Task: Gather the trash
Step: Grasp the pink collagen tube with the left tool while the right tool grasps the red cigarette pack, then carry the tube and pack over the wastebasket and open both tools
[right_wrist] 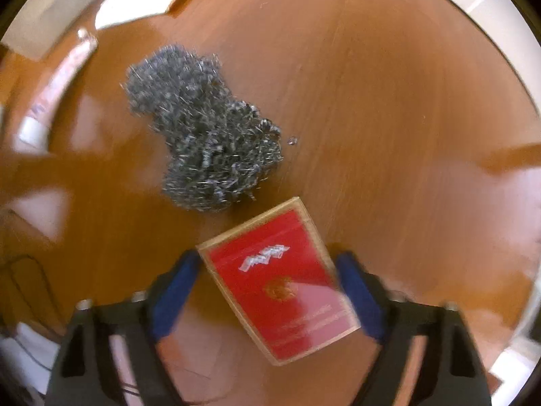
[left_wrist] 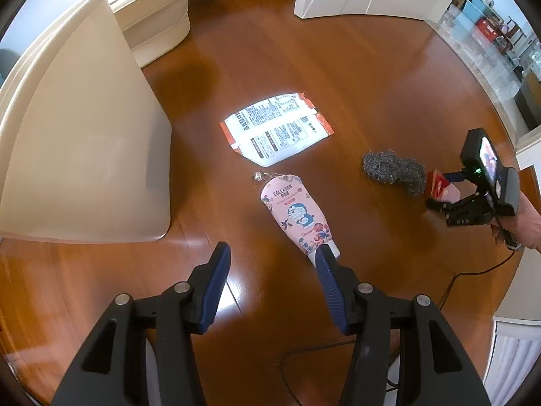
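Right wrist view motion-blurred, red pack [right_wrist: 284, 287] print unreadable, pink pouch [left_wrist: 299, 218] cap hidden behind tongs finger [left_wrist: 329, 282]

One flattened wrapper [left_wrist: 275, 127], one pink tube [left_wrist: 299, 218], one steel scourer [right_wrist: 203, 135], one red pack [right_wrist: 280, 291] (all floor litter), two bins [left_wrist: 84, 142].

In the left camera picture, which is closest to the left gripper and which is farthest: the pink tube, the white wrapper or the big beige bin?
From the left gripper:
1. Pink tube: nearest, its cap end beside the gripper's right finger.
2. White wrapper: next, flat on the floor beyond the tube.
3. Beige bin: farthest, at the top left by the wall.
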The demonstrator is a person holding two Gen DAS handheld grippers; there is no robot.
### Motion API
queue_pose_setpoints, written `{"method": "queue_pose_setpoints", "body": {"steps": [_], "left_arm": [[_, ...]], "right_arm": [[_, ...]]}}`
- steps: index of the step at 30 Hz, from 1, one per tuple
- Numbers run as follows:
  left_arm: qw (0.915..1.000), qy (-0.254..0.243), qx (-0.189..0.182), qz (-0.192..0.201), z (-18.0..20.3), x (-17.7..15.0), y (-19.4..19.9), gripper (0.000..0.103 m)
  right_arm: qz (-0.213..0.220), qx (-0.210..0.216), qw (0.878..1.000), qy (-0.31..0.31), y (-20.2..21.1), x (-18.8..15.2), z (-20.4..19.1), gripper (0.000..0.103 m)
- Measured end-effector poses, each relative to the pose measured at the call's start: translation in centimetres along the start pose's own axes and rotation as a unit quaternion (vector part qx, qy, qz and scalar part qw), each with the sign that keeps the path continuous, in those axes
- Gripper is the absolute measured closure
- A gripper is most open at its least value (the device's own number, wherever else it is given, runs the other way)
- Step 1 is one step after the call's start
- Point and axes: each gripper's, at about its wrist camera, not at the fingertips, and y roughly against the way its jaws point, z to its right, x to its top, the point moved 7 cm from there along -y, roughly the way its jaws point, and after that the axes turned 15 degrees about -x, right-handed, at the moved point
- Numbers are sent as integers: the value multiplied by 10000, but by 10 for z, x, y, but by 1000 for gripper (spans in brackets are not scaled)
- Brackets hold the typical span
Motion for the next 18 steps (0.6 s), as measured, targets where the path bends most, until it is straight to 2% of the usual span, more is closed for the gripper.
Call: {"method": "queue_pose_setpoints", "body": {"steps": [5, 8, 9, 10, 11, 15, 18], "left_arm": [[10000, 26, 56, 52, 0, 0, 2, 52], [10000, -4, 28, 68, 2, 3, -3, 51], [10000, -17, 53, 29, 2, 3, -8, 47], [10000, 17, 43, -79, 1, 3, -17, 38], [9997, 139, -9, -175, 1, 4, -27, 35], [9945, 911, -353, -386, 0, 12, -70, 34], [9882, 1392, -272, -583, -1, 11, -107, 34]], "right_arm": [[-71, -84, 9991, -417, 1, -12, 11, 40], [274, -110, 9968, -745, 22, -15, 17, 40], [413, -117, 9949, -912, 31, -17, 24, 40], [547, -117, 9924, -1096, 41, -21, 28, 40], [662, -101, 9899, -1250, 49, -24, 30, 40], [1115, 118, 9757, -1883, 82, -40, 27, 40], [1238, 206, 9707, -2047, 94, -45, 19, 40]]}}
